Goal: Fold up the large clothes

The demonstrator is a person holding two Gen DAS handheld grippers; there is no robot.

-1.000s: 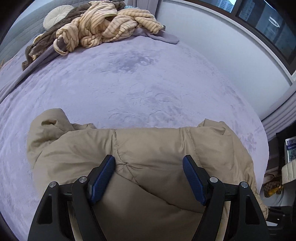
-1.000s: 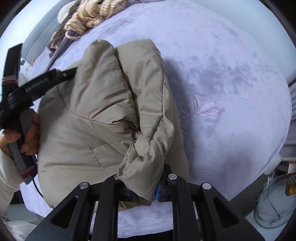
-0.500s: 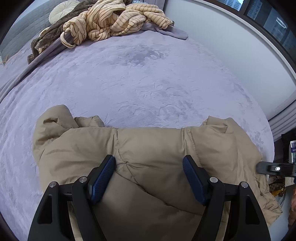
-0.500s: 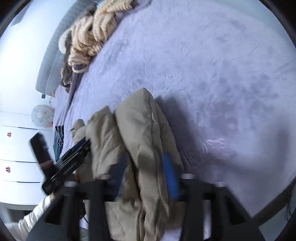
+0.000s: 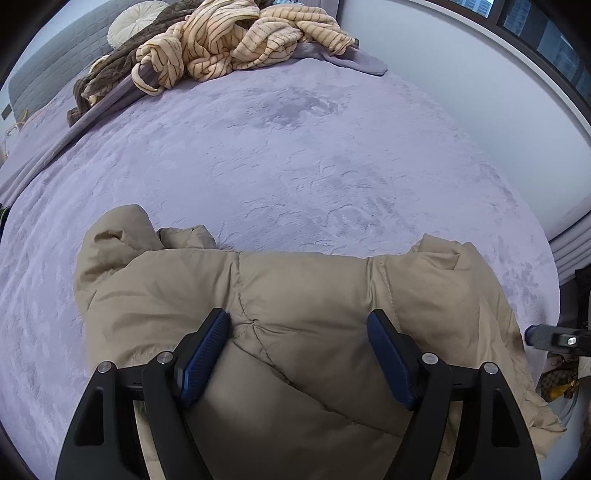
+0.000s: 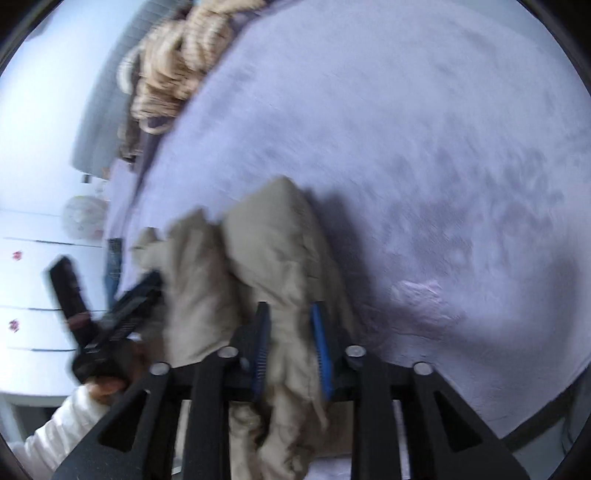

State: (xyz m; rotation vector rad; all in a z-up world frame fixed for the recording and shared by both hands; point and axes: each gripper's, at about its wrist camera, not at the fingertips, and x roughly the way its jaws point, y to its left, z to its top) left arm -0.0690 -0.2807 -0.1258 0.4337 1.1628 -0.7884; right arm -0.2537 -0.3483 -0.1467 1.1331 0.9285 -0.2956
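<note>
- Closest to the left wrist camera, the left gripper (image 5: 297, 345) stood with its two blue pads wide apart over the beige puffer jacket (image 5: 295, 295); the padded cloth bulged up between the pads, but whether they pressed on it I could not tell.
- Next, in the blurred right wrist view, the right gripper (image 6: 290, 338) had a fold of the same jacket (image 6: 273, 251) between its blue pads; its jaws had just been opening, and the cloth seemed loose between them, not pinched.
- At the left of that view, a hand (image 6: 107, 384) in a white sleeve (image 6: 55, 424) held the handle of the left gripper (image 6: 110, 314), beside the jacket.
- The jacket lay bunched and folded on the near part of the lilac bed cover (image 5: 295, 166), with a puffy corner raised at each end.
- At the right edge of the left view, the tip of the right gripper (image 5: 550, 338) showed just beside the jacket's edge.
- Farther away, the cover was bare, only with some darker rubbed marks.
- At the far end of the bed, a striped cream blanket (image 5: 236, 40) lay in a heap, with a round white cushion (image 5: 135, 22) and a brown cloth (image 5: 110, 70) near it.
</note>
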